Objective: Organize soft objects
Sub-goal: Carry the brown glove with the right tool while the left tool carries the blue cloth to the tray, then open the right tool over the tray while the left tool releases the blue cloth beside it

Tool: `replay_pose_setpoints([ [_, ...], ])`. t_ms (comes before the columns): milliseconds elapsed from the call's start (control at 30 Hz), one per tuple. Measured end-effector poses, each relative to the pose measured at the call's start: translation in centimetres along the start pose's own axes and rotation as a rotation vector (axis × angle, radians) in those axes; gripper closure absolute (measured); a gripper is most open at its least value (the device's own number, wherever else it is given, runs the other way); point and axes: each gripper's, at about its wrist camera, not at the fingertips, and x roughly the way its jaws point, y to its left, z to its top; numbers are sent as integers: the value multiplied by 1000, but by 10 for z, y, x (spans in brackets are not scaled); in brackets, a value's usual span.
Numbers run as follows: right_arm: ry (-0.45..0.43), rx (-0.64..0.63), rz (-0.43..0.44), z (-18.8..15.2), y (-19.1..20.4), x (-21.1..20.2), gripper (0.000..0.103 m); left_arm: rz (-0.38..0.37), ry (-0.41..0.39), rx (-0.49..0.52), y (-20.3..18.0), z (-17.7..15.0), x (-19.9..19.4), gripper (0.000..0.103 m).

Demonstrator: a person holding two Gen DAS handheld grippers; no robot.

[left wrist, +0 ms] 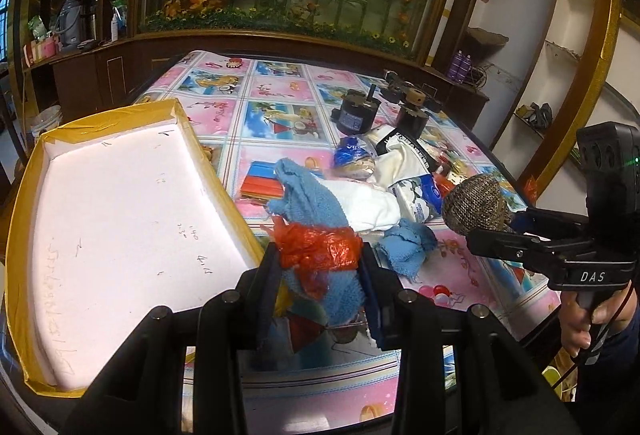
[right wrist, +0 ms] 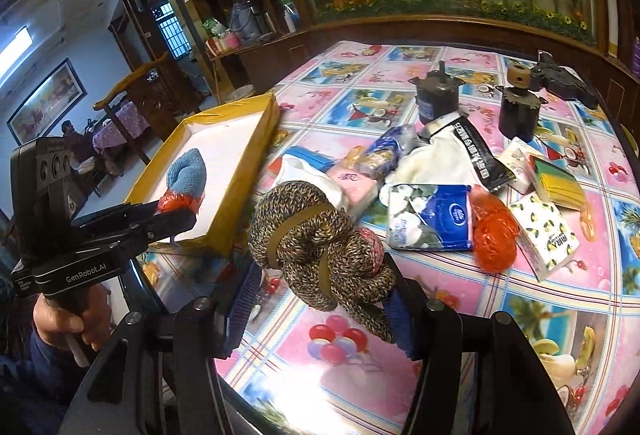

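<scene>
While both hands hold something soft, the big open tray [left wrist: 120, 203] waits on the left side of the worktop [left wrist: 280, 107], and that is where the next move most likely has to go.

The left gripper [left wrist: 320, 267] has its fingers clamped on a blue cloth bundle [left wrist: 340, 295] tied with an orange plastic band [left wrist: 316, 247]. In the right wrist view this bundle hangs up above the tray's white floor, with its long side pointing away from the fingers and into the tray. So the left hand is the nearer one by far. I think it only needs to go down a little and let go.

The right gripper [right wrist: 316, 275] has its fingers squeezed on a brown knitted roll [right wrist: 316, 239] held by a tan band. The roll sticks up and forward from the fingers. It is over the worktop, just to the right of the tray's yellow wall, so it must go left and over that wall.

More soft things lie in a pile in the middle of the worktop: a white cloth [left wrist: 368, 203], another blue cloth [left wrist: 408, 243] and a tissue pack [right wrist: 432, 219].
</scene>
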Motion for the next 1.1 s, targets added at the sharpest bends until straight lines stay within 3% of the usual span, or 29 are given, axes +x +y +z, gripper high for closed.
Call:
replay_pose_setpoints([
  [500,41,-79,72,59,58,33,40,70,-54,-95,65,4,-27,67],
  [833,105,-109,143,112,102,88,40,165,-41,-176,128,15,-39,67],
  [1100,178,-87,169,165,126,161,40,199,6,-204,172,60,-24,67],
])
